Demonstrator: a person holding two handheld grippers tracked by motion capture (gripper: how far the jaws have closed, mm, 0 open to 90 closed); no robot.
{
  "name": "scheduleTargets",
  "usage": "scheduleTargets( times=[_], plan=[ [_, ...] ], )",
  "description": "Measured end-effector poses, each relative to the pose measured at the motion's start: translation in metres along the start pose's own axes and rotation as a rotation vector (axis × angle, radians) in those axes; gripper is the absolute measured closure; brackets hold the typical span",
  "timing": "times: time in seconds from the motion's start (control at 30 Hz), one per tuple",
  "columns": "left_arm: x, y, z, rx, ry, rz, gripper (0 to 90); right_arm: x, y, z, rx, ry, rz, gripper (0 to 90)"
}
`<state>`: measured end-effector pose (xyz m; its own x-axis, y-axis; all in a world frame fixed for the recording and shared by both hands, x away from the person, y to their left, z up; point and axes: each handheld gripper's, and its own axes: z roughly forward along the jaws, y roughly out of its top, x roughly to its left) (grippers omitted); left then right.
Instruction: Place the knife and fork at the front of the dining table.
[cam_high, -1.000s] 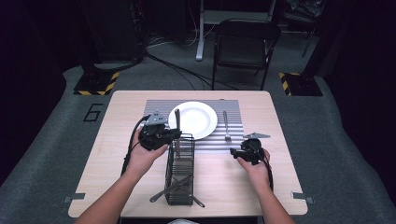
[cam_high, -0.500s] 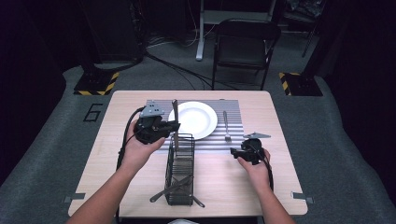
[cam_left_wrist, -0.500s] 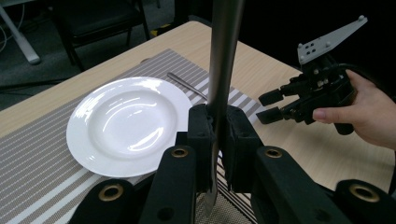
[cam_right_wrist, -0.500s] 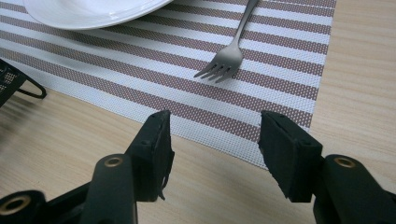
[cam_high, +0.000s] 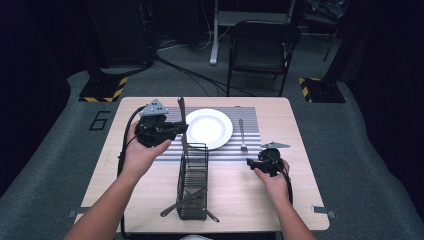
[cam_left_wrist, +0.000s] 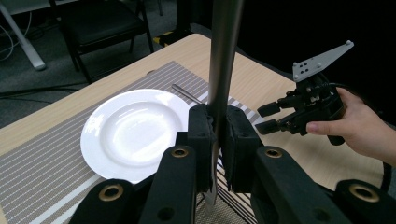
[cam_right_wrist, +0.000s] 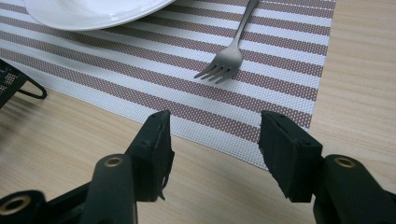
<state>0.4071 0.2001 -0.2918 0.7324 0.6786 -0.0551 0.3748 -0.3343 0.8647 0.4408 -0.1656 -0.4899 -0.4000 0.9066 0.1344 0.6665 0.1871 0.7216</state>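
My left gripper (cam_high: 182, 128) (cam_left_wrist: 215, 140) is shut on a long metal knife (cam_high: 181, 112) (cam_left_wrist: 223, 51), which it holds upright above the far end of a black wire caddy (cam_high: 192, 185). The knife's lower tip hangs by the caddy's rim. A white plate (cam_high: 209, 128) (cam_left_wrist: 133, 133) lies on a striped placemat (cam_high: 260, 120) just to the right. A fork (cam_high: 242, 135) (cam_right_wrist: 224, 60) lies on the mat right of the plate. My right gripper (cam_high: 250, 162) (cam_right_wrist: 212, 140) (cam_left_wrist: 268, 116) rests low on the table, near the mat's front edge, open with nothing between its jaws.
Other cutlery (cam_high: 185, 202) leans inside the caddy and pokes out at its near end. A corner of the caddy (cam_right_wrist: 14, 81) shows at the left of the right gripper view. A folding chair (cam_high: 262, 50) stands beyond the wooden table (cam_high: 300, 200).
My left gripper has risen with the knife, drawing it up out of the caddy. The right gripper has stayed where it was.
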Motion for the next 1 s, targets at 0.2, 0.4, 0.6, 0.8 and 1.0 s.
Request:
scheduleTargets(
  times=[0.2, 0.4, 0.6, 0.8, 1.0],
  plan=[
    [0.005, 0.005, -0.006, 0.004, -0.002, -0.005, 82.4, 0.0, 0.0, 0.0, -0.003, 0.003, -0.002, 43.5],
    [0.013, 0.01, -0.01, -0.005, 0.018, -0.012, 82.4, 0.0, 0.0, -0.001, -0.004, 0.004, 0.003, 43.5],
    [0.024, 0.012, -0.011, -0.007, 0.042, -0.027, 82.4, 0.001, 0.0, -0.001, -0.005, 0.005, 0.007, 43.6],
    [0.037, 0.008, -0.011, -0.02, 0.064, -0.036, 82.4, 0.0, 0.0, -0.001, -0.01, 0.007, 0.002, 43.6],
    [0.048, 0.003, -0.009, -0.024, 0.088, -0.055, 82.4, -0.001, 0.0, -0.001, -0.008, 0.009, 0.002, 43.5]
  ],
)
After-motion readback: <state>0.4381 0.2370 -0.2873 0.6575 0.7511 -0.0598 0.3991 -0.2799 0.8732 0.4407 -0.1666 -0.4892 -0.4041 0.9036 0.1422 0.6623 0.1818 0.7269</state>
